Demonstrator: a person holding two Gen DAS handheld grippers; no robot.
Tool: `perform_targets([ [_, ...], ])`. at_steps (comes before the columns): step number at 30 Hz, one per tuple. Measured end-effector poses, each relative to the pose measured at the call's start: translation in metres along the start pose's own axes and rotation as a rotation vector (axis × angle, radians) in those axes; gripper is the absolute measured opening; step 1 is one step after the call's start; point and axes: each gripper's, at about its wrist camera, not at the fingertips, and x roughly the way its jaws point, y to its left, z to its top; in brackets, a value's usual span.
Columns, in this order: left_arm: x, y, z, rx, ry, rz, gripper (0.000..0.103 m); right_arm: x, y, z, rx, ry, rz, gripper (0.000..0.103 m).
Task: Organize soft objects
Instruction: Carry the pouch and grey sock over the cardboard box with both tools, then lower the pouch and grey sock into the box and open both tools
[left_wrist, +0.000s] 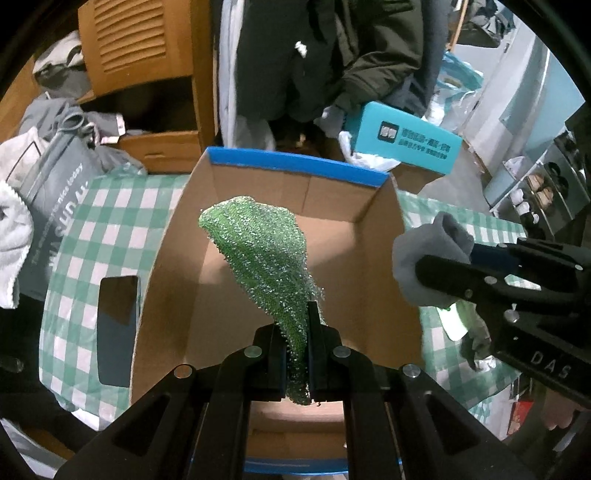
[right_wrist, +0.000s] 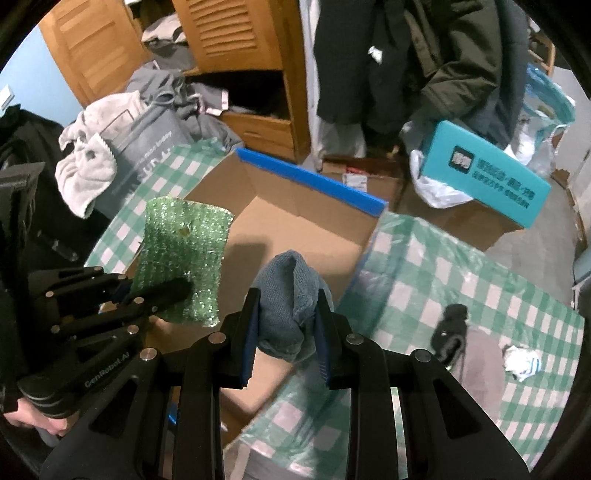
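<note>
My left gripper (left_wrist: 298, 325) is shut on a green glittery scrubbing cloth (left_wrist: 266, 254) and holds it above the open cardboard box (left_wrist: 295, 236) with blue tape on its rims. In the right wrist view the cloth (right_wrist: 184, 254) hangs over the box's (right_wrist: 295, 218) left side, held by the left gripper (right_wrist: 177, 286). My right gripper (right_wrist: 286, 295) is shut on a folded grey-blue cloth (right_wrist: 288, 295) above the box's right edge. The left wrist view shows the right gripper (left_wrist: 436, 266) with this cloth (left_wrist: 424, 254) at the box's right.
The box stands on a green-and-white checked cover (right_wrist: 461, 280). A dark sock (right_wrist: 450, 332), a brown cloth (right_wrist: 484, 362) and a white crumpled item (right_wrist: 522, 363) lie on it at the right. A dark phone-like slab (left_wrist: 116, 325) lies left of the box. A teal box (right_wrist: 487, 177) sits behind.
</note>
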Motion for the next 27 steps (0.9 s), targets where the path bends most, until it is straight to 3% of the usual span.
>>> perform_targets([
  [10, 0.011, 0.016, -0.003, -0.048, 0.05, 0.006, 0.011, 0.027, 0.01, 0.002, -0.005, 0.061, 0.026, 0.029],
  [12, 0.012, 0.018, -0.003, -0.06, 0.062, 0.011, 0.03, 0.029, 0.01, 0.001, -0.003, 0.066, 0.023, 0.031],
  [14, 0.011, 0.018, -0.004, -0.06, 0.05, 0.021, 0.041, 0.03, 0.01, 0.001, -0.002, 0.072, 0.026, 0.041],
  [17, 0.01, 0.017, -0.004, -0.05, 0.046, 0.028, 0.043, 0.028, 0.007, 0.001, 0.016, 0.065, 0.035, 0.062],
  [24, 0.011, 0.014, -0.003, -0.051, 0.049, 0.025, 0.048, 0.016, -0.001, 0.0, 0.025, 0.038, 0.005, 0.064],
  [27, 0.009, 0.01, -0.003, -0.042, 0.044, 0.016, 0.051, 0.009, -0.008, -0.003, 0.033, 0.028, -0.015, 0.07],
])
